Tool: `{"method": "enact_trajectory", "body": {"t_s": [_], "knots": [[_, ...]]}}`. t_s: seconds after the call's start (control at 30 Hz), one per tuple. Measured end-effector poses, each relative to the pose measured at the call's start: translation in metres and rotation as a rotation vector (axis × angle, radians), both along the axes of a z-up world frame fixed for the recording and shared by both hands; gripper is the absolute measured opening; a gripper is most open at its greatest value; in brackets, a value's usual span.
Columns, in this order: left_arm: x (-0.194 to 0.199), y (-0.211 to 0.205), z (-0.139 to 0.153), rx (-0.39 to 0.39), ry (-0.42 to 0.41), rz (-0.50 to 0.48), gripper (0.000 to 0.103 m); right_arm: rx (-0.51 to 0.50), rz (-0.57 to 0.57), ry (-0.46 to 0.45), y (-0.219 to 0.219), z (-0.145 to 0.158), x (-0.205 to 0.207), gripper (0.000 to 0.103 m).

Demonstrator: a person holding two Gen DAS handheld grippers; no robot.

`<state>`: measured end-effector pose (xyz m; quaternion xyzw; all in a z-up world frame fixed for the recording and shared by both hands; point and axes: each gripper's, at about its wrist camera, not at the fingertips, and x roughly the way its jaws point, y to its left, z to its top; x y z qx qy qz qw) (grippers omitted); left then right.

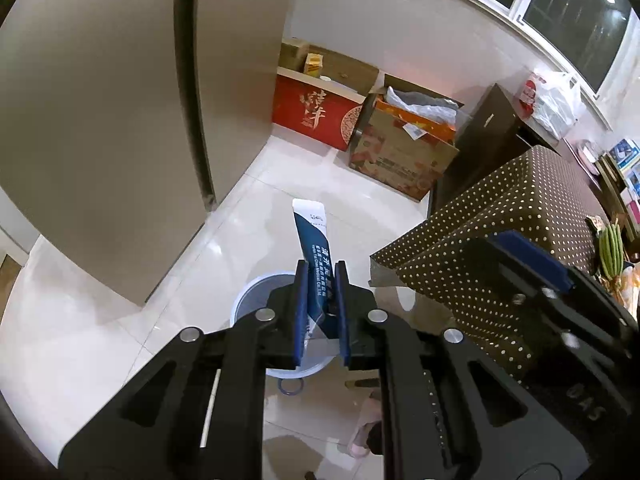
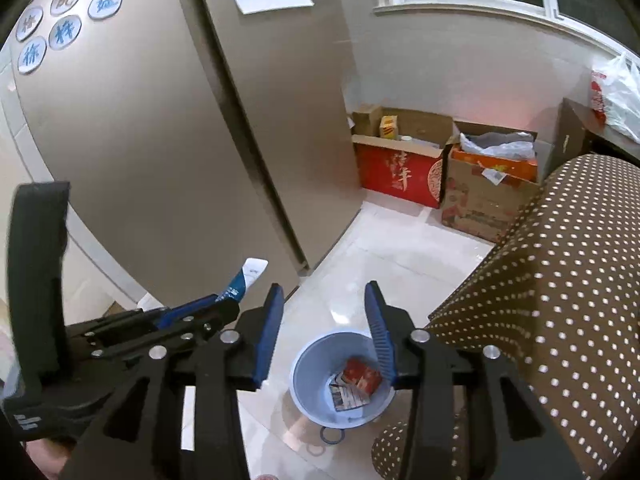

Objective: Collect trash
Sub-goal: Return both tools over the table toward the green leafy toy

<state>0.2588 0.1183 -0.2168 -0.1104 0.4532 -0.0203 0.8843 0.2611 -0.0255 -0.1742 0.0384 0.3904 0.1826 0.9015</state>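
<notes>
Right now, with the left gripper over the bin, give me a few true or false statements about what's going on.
1. The left gripper is shut on a blue-and-white sachet wrapper. True.
2. The right gripper holds a red packet. False: its jaws stand open and empty.
3. The round pale-blue plastic bin on the floor is empty. False: a red carton lies inside.
4. A brown polka-dot cloth lies right of the bin. True.

blue-white sachet (image 1: 314, 256) upright above pale blue bin (image 2: 304, 364), red packet (image 2: 362, 374) inside
</notes>
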Motion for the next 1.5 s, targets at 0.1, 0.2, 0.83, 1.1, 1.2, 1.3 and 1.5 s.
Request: {"method": "enact_trajectory", "body": {"t_s": [0.1, 0.2, 0.83, 1.1, 1.2, 1.3, 1.5], "knots": [[0.004, -0.003, 0.001, 0.003, 0.002, -0.003, 0.014, 0.016, -0.026, -0.025, -0.008, 0.010, -0.008, 0.049], [0.010, -0.006, 0.002, 0.004, 0.002, -0.006, 0.014, 0.034, -0.048, -0.052, -0.017, 0.021, -0.014, 0.050], [-0.008, -0.031, 0.049, 0.036, -0.086, 0.041, 0.088, 0.064, -0.162, -0.119, -0.085, 0.054, -0.047, 0.054], [-0.033, -0.087, 0.086, 0.043, -0.162, -0.060, 0.088, 0.072, -0.254, -0.160, -0.145, 0.074, -0.082, 0.057], [-0.039, -0.119, 0.096, 0.045, -0.184, -0.126, 0.088, 0.066, -0.310, -0.173, -0.176, 0.079, -0.097, 0.058], [-0.042, -0.160, 0.102, 0.037, -0.195, -0.206, 0.088, 0.051, -0.371, -0.186, -0.208, 0.082, -0.110, 0.058], [-0.048, -0.228, 0.101, 0.054, -0.200, -0.324, 0.088, 0.052, -0.488, -0.181, -0.271, 0.076, -0.131, 0.058]]}}
